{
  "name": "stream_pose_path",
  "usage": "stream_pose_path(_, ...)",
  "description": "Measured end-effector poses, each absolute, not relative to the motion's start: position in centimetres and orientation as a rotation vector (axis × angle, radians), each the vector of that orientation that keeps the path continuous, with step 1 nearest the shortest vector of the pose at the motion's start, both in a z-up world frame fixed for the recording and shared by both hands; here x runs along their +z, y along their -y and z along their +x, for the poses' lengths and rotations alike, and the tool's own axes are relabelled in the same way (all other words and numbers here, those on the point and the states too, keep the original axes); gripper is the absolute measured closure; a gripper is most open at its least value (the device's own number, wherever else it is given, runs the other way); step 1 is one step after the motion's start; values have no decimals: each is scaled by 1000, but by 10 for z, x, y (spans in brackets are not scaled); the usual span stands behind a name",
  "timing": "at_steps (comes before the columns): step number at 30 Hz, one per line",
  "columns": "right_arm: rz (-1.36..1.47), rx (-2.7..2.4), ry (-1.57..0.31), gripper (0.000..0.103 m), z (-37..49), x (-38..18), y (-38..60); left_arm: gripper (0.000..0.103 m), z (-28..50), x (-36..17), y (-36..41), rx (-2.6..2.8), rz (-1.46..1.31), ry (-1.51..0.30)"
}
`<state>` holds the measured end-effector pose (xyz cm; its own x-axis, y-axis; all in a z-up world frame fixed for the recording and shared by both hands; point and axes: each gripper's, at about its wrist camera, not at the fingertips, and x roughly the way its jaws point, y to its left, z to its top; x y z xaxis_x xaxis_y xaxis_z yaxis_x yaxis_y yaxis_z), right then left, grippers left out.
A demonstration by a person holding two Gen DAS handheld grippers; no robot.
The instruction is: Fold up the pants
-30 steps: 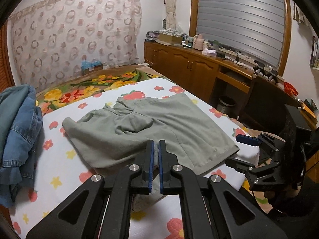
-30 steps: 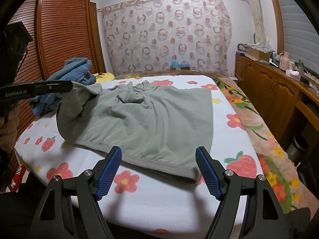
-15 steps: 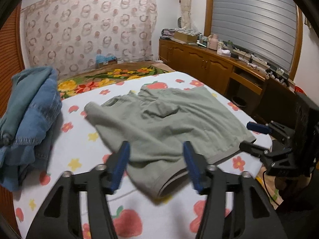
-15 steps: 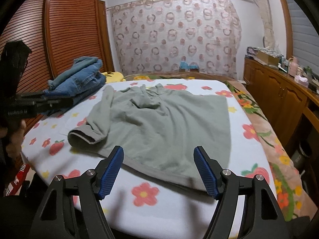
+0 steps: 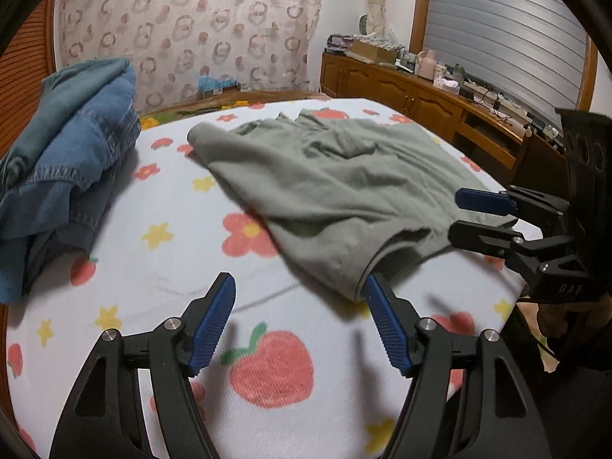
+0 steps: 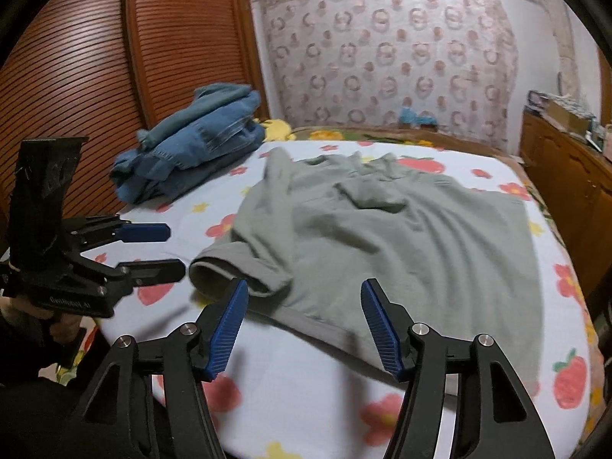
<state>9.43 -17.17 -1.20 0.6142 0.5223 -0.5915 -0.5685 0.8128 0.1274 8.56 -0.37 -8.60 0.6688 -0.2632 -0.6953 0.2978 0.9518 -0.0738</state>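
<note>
Left of the green pants (image 6: 386, 237), the pile of blue jeans (image 6: 191, 149) lies on the same bed (image 6: 313, 390); sweep wide and you drag it along. The pants lie spread across the bed's middle, one leg already folded over, its cuff (image 6: 229, 267) nearest you. Your left gripper (image 5: 298, 321) has just been opening and stands wide and empty just short of that cuff; pinch only the top layer and the fold will slide apart. Your right gripper (image 6: 304, 325), its fingers just narrowing yet not holding anything, hovers over the near hem; closing too early catches the sheet, not the cloth.
</note>
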Motion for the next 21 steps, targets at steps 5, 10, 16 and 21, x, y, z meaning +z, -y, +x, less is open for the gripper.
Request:
stream_pose_path(5,-107,657,-688,61,104,-20,161,32,84,-90,4,-322,41,-785)
stream_pose_path(10,-95,675,-702,88,112,-15,164,32,86,-90,7,-333,45,-785)
stream_pose_path(16,-89,667,-653,101,112,-2,172,31,85,-86,14,-352,56,-774)
stream_pose_path(21,-68,629,-610,103,111,11,191,31,84,-78,21,-375,70,-752)
